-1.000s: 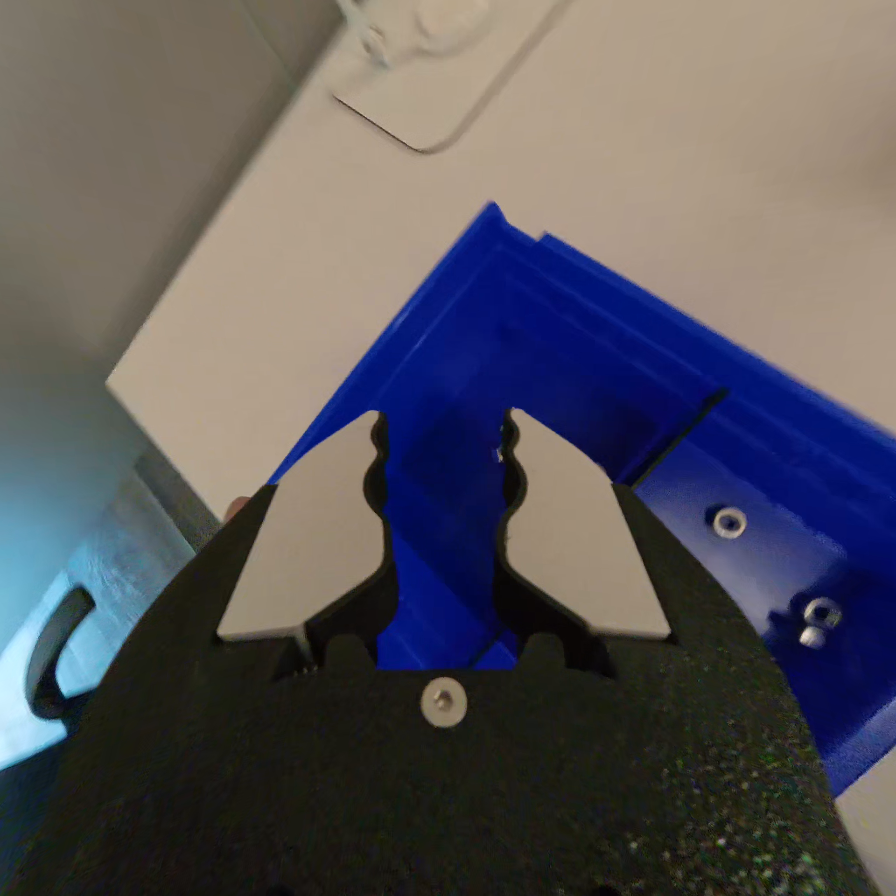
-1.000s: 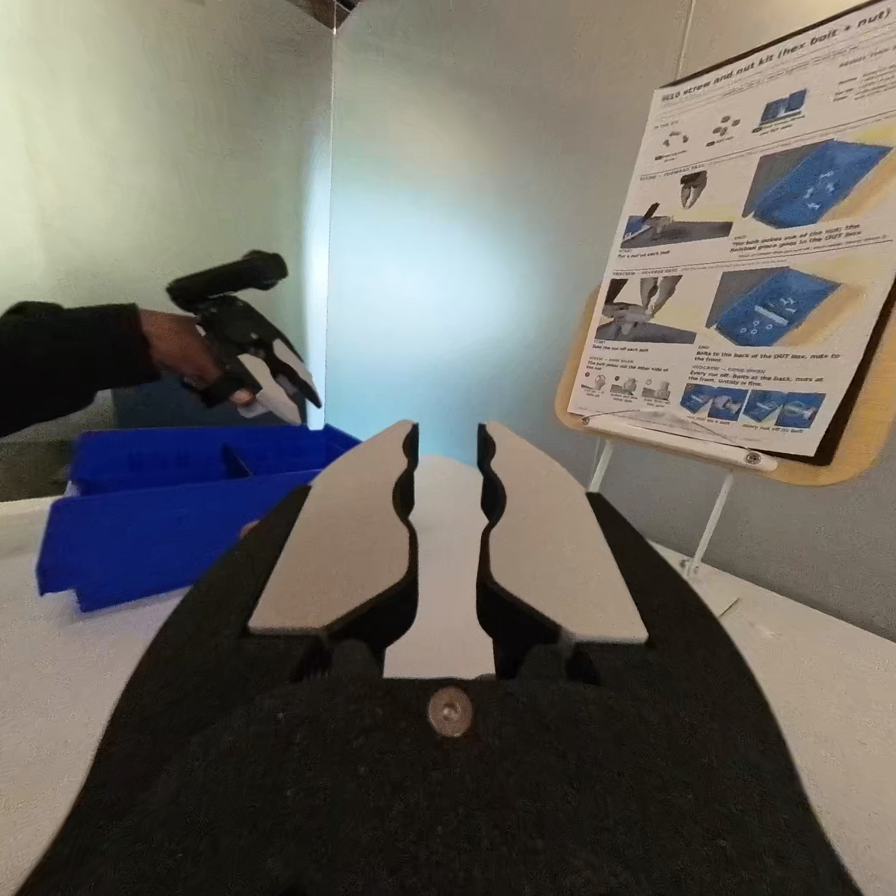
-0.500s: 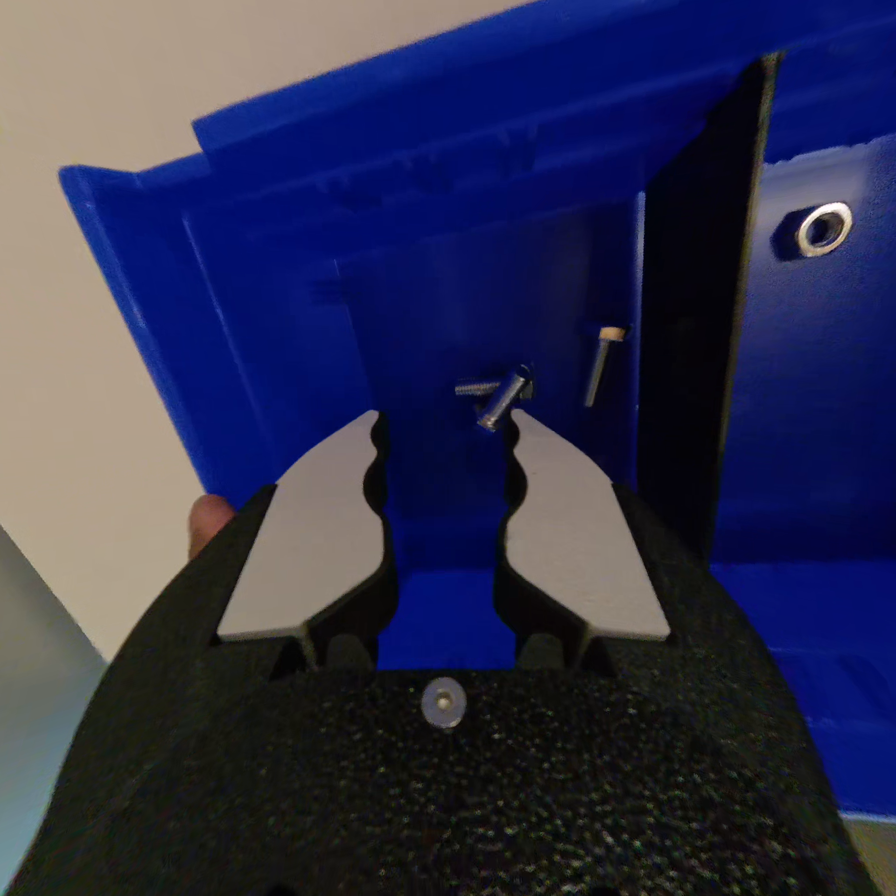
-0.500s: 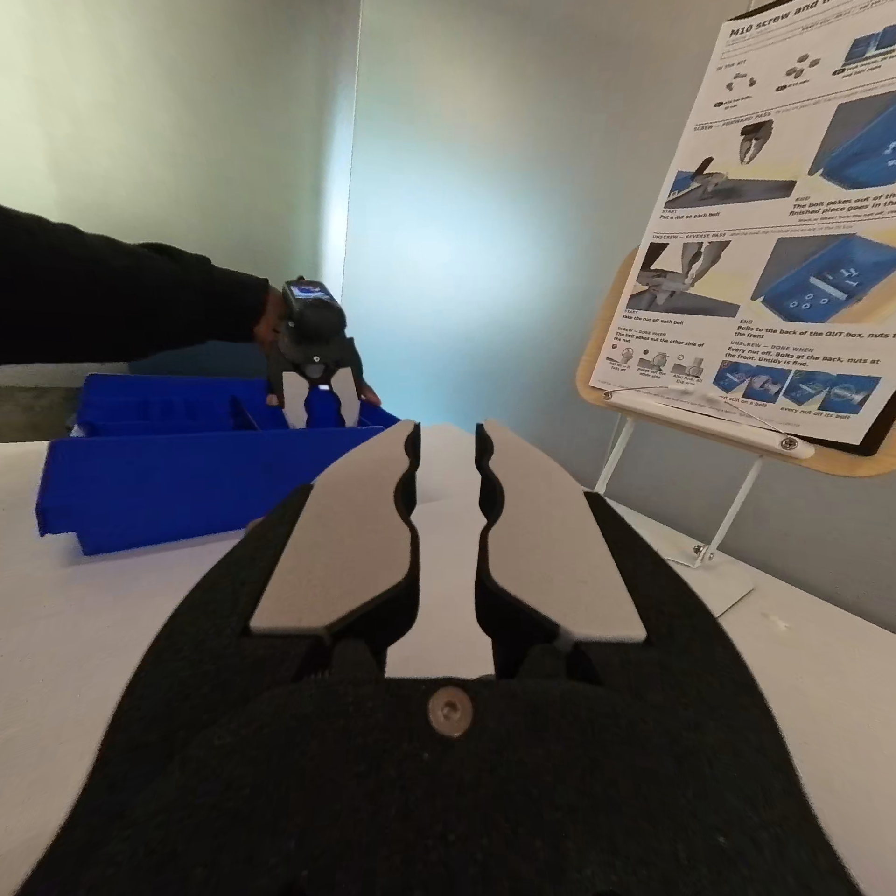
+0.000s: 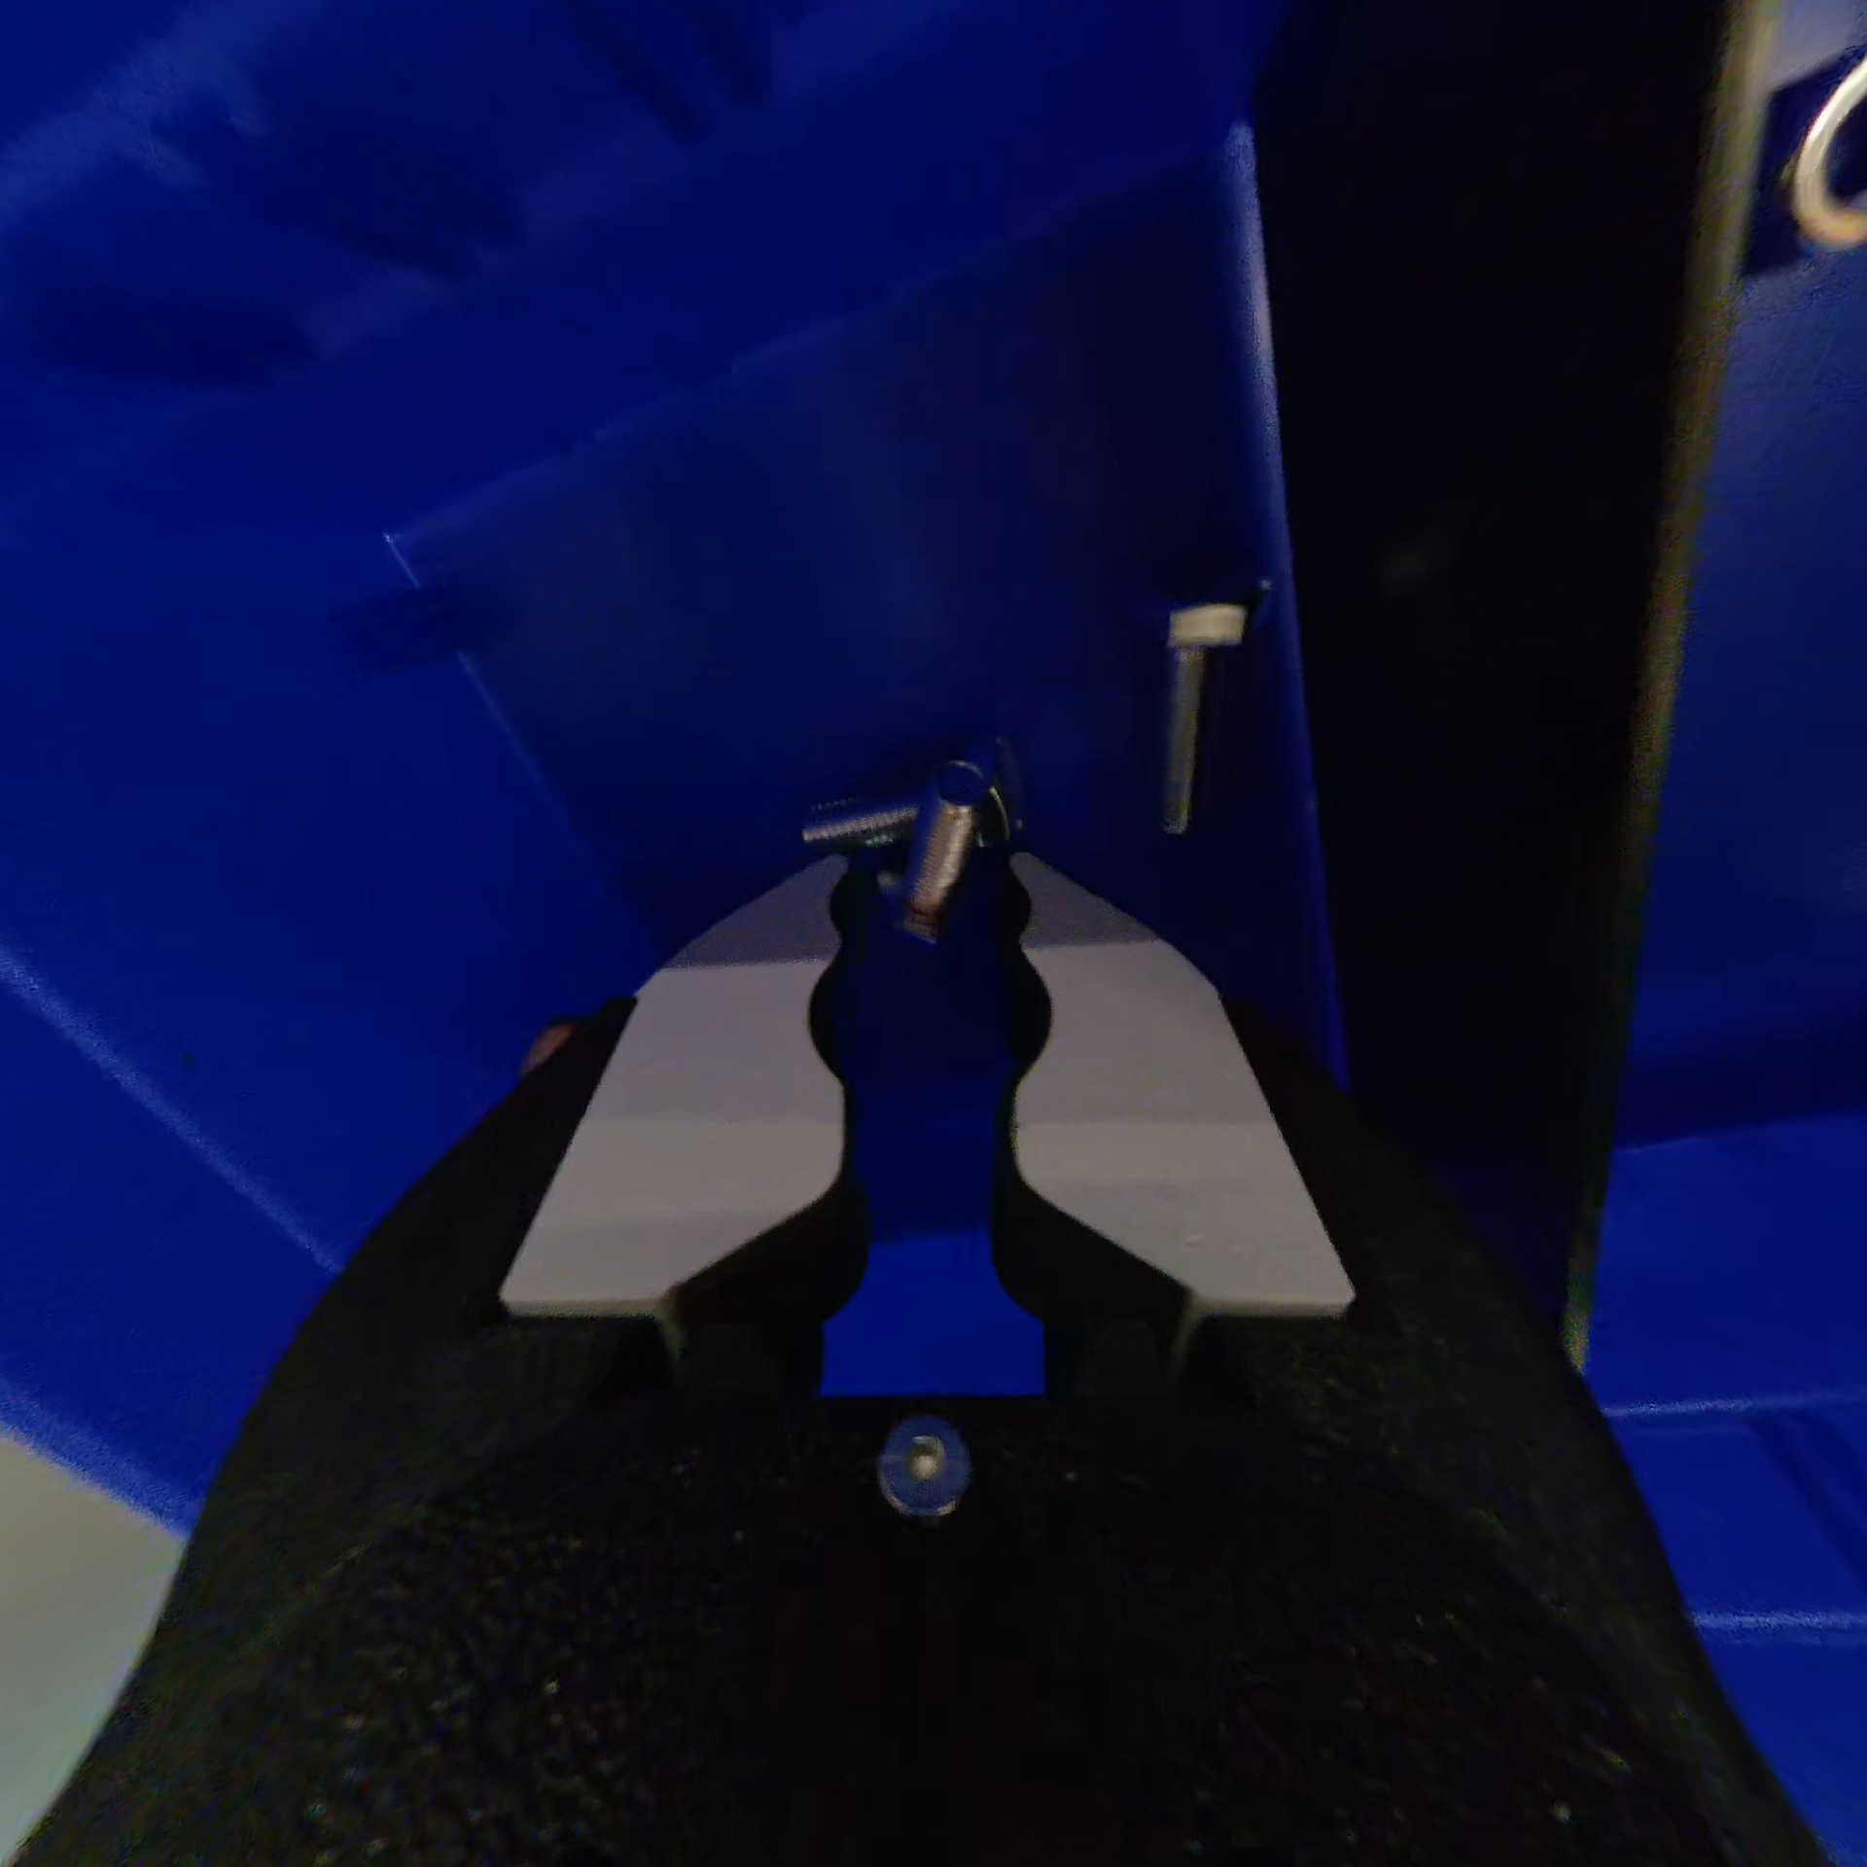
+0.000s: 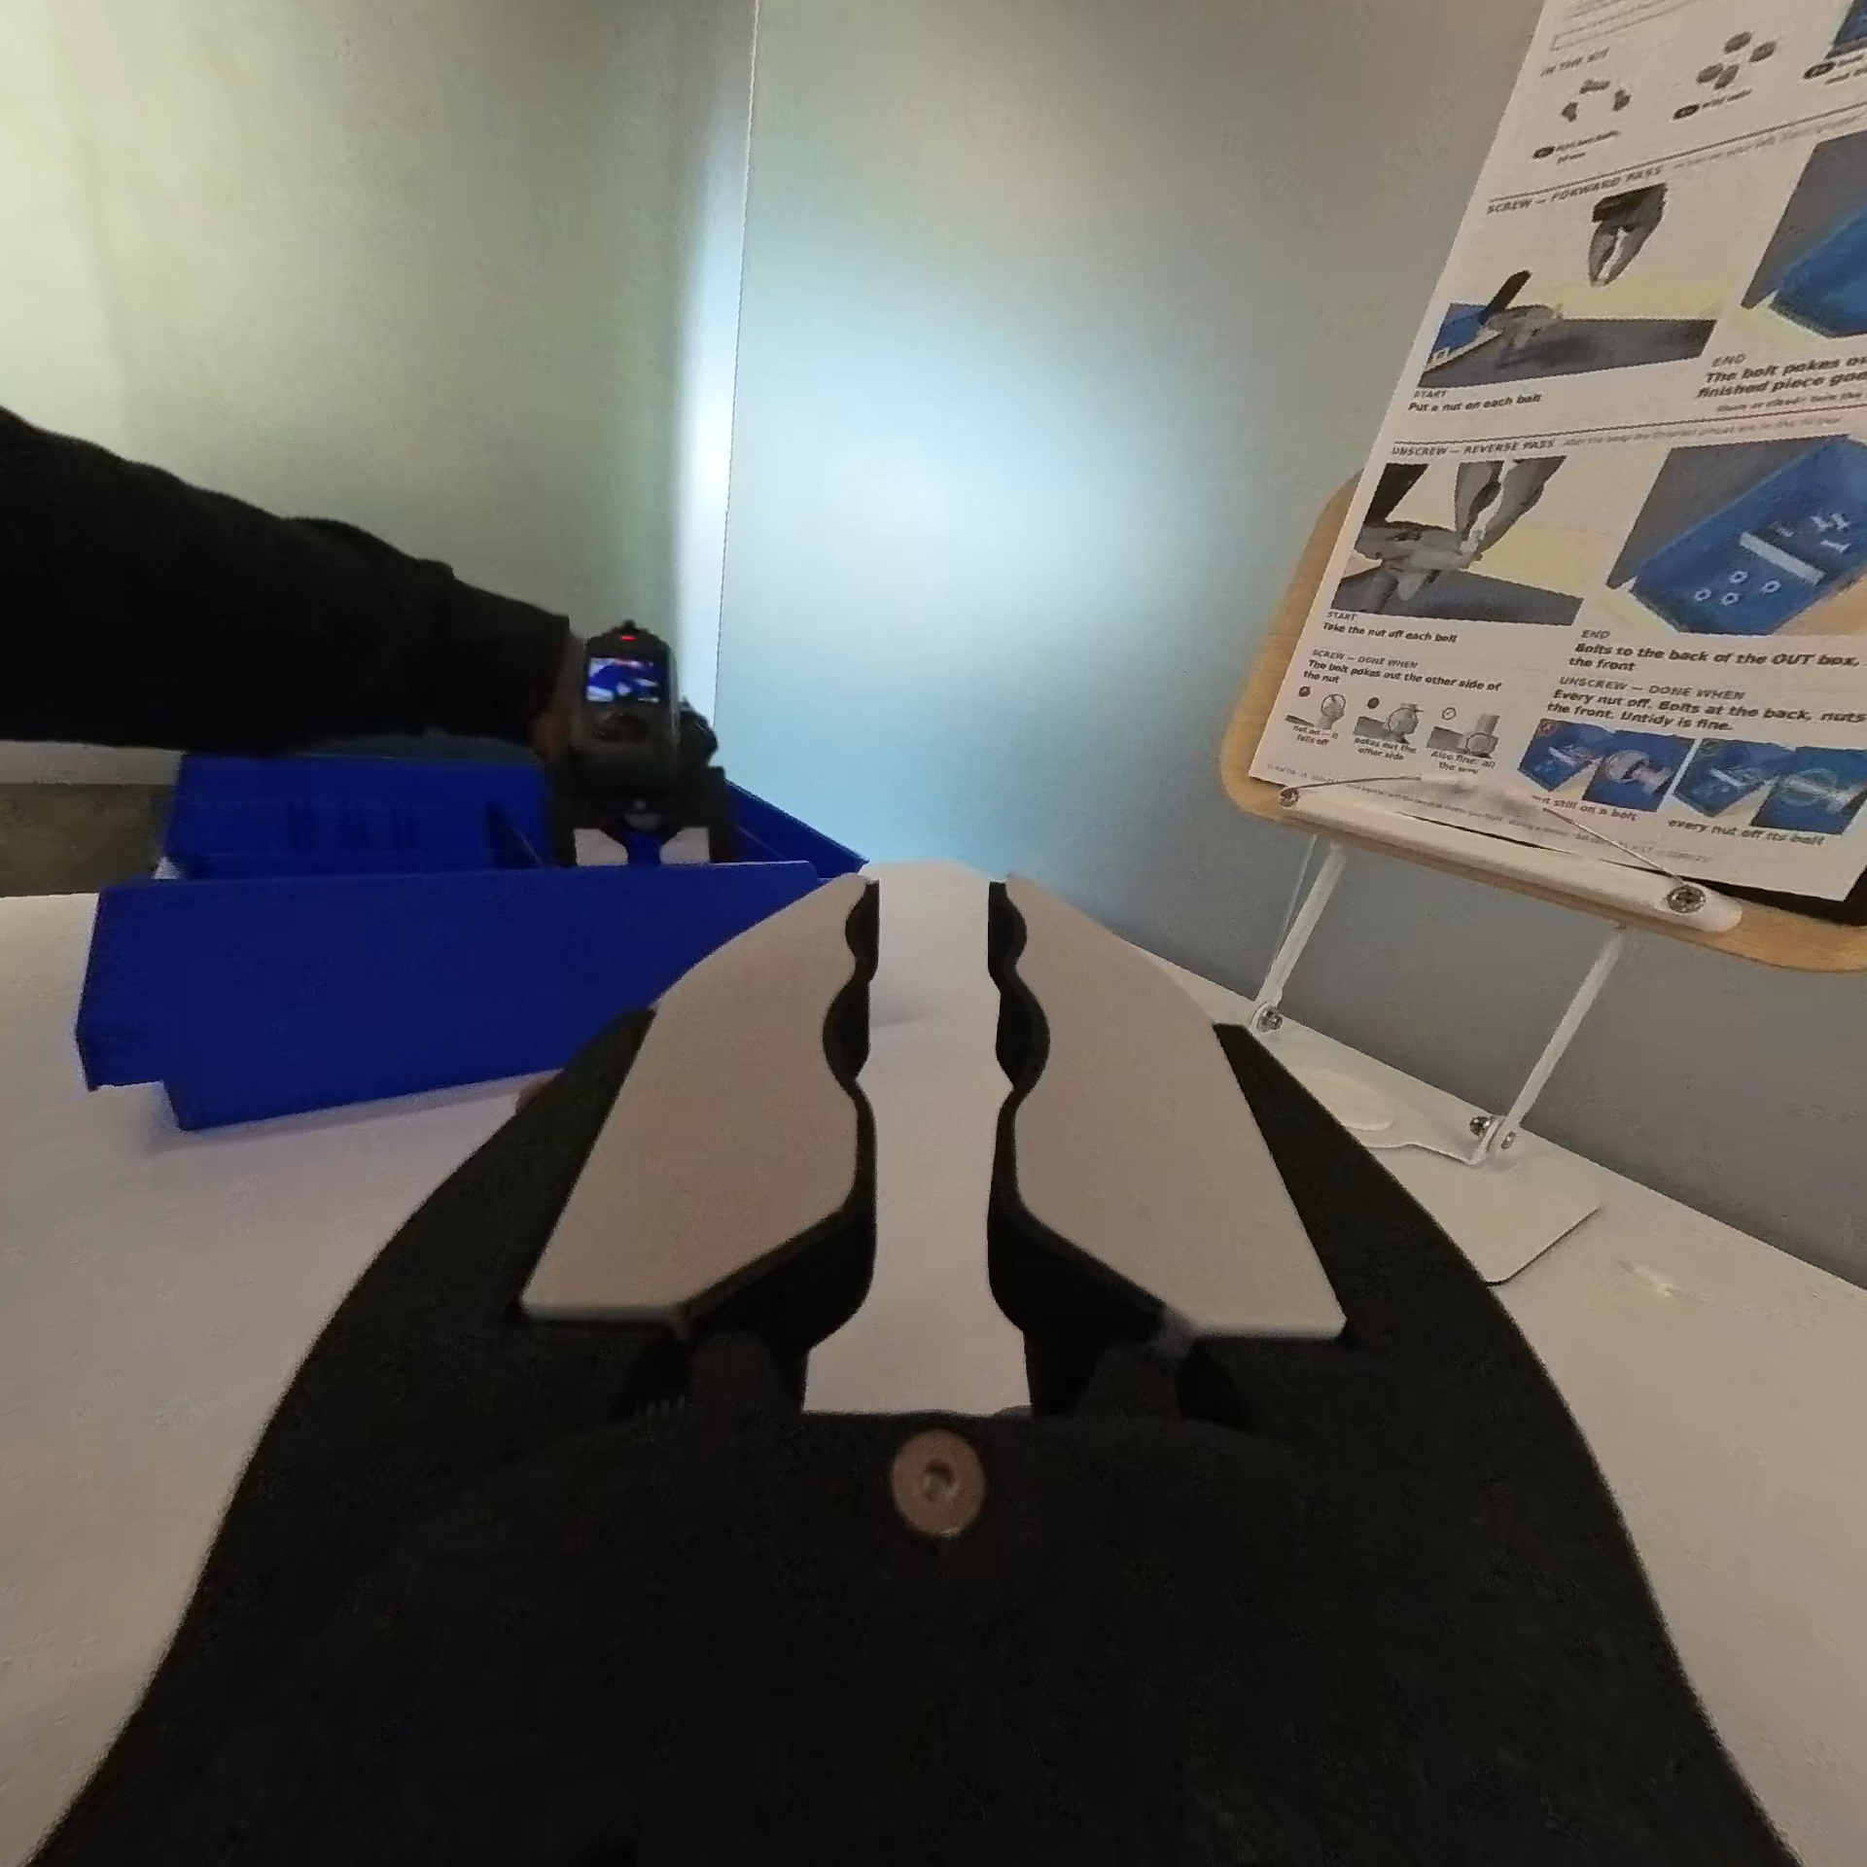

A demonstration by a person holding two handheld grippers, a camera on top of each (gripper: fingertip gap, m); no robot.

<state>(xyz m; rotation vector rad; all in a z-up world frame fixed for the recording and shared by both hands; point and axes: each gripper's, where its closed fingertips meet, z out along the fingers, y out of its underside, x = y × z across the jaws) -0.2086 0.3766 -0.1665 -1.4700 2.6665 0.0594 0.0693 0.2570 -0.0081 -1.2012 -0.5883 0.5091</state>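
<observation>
Where the white table (image 6: 202,1313) runs back to the pale wall, a blue bin (image 6: 404,970) sits at the left, split into compartments by a black divider (image 5: 1495,707), and a wooden stand (image 6: 1313,839) carrying a printed instruction sheet (image 6: 1616,505) rises at the right on thin white legs. A person's dark sleeve (image 6: 253,626) reaches in from the left over the bin.

The left gripper (image 5: 929,869) is lowered well inside the bin, in the compartment left of the divider. Its claw is spread, with a clear gap between the grey fingers (image 5: 707,1111). Two steel bolts (image 5: 935,844) lie crossed on the bin floor right at its tips — one of them points in between the tips, yet neither pad presses on it, so nothing is pinched. A third bolt (image 5: 1192,717) lies apart to the right, close against the divider. Beyond the divider, at the upper right edge, part of a metal ring (image 5: 1829,202) shows in the next compartment.

The right gripper (image 6: 929,889) hovers low over the bare table, near the bin's right end and well apart from the stand. Its claw is partly spread too — only tabletop shows through the gap, and nothing is in its grasp.
</observation>
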